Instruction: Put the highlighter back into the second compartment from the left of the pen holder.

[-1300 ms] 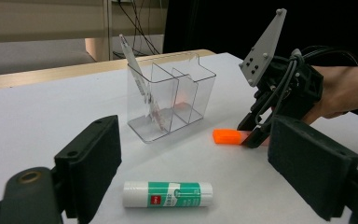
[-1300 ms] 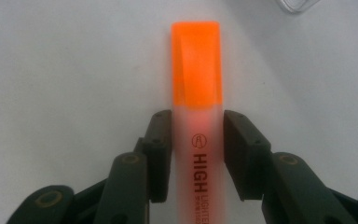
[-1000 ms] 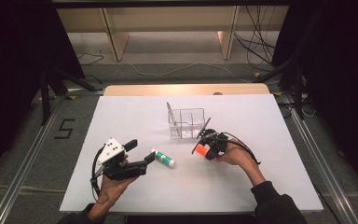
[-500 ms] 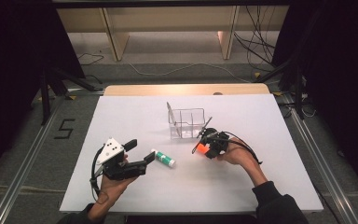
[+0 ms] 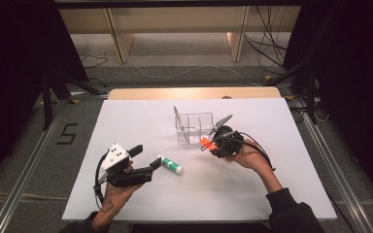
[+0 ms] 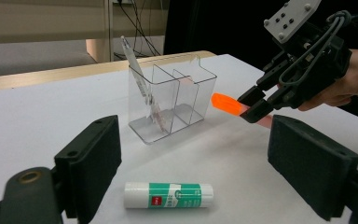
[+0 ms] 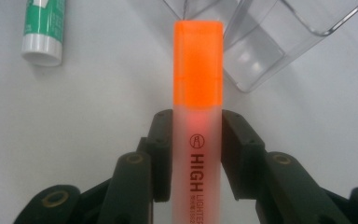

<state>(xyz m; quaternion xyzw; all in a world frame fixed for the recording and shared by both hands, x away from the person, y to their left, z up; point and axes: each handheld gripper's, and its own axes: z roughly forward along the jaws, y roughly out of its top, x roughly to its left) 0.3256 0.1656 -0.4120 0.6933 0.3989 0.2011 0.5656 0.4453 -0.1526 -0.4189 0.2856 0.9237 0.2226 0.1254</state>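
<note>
**A:** While pinching the orange highlighter [image 7: 198, 60] mid-barrel in the right gripper [image 7: 196, 140], hovers clear of the white table [image 5: 223, 194], cap pointing at the clear divided organiser [image 6: 186, 93]. Close to its near wall, not yet over the rim.

**B:** Risky angle, though. Lying nearly level like that, could ram the cap straight into the wall and shove the whole light box across the table.

**A:** Or tip it over. Already leaning out of the far-left compartment: a pen [image 6: 137, 74]. Could knock that out too.

**B:** Needs tilting upright before dropping in. Otherwise likely to bridge the rim and roll off.

**A:** Worth watching the grip as well. Smooth barrel, narrow pads, so may swivel between the jaws during the turn.

**B:** And the left gripper [image 5: 144, 159]?

**A:** Wide open, holding nothing, parked low with the green-and-white glue stick [image 6: 168, 195] lying on its side just ahead of the jaws. Well apart from the organiser, so no clash expected, unless nudged and sent rolling.
</note>
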